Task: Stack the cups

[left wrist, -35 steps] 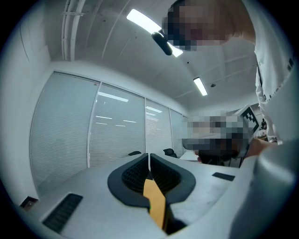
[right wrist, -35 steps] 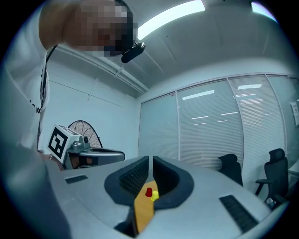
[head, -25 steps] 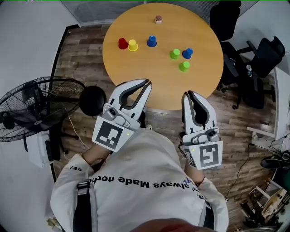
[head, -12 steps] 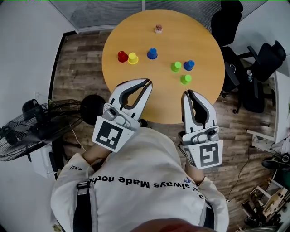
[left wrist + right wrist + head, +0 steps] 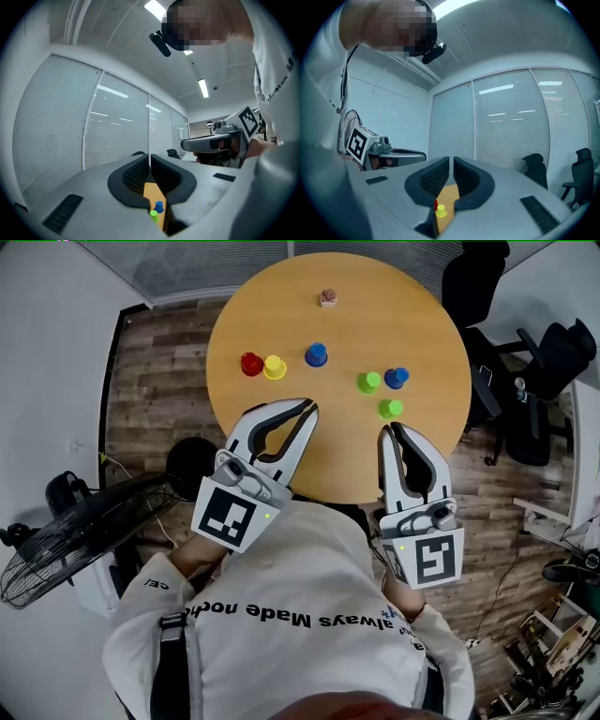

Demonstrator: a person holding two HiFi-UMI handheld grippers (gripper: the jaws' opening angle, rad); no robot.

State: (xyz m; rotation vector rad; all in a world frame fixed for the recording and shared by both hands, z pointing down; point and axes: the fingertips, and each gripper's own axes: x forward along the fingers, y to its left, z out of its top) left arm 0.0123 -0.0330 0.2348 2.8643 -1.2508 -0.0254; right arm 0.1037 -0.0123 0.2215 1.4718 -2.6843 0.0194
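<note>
Head view: left tongs (image 5: 307,407) and right tongs (image 5: 392,428) closed, empty, above near edge of round bench (image 5: 347,457); red cup (image 5: 250,364) just beside yellow cup (image 5: 274,367), blue cup (image 5: 316,354) near; far green cup (image 5: 367,382), second blue cup (image 5: 397,378), near green cup (image 5: 390,409) clustered right, unstacked | Left gripper view: jaws together, nothing between | Right gripper view: jaws together, nothing between
</note>
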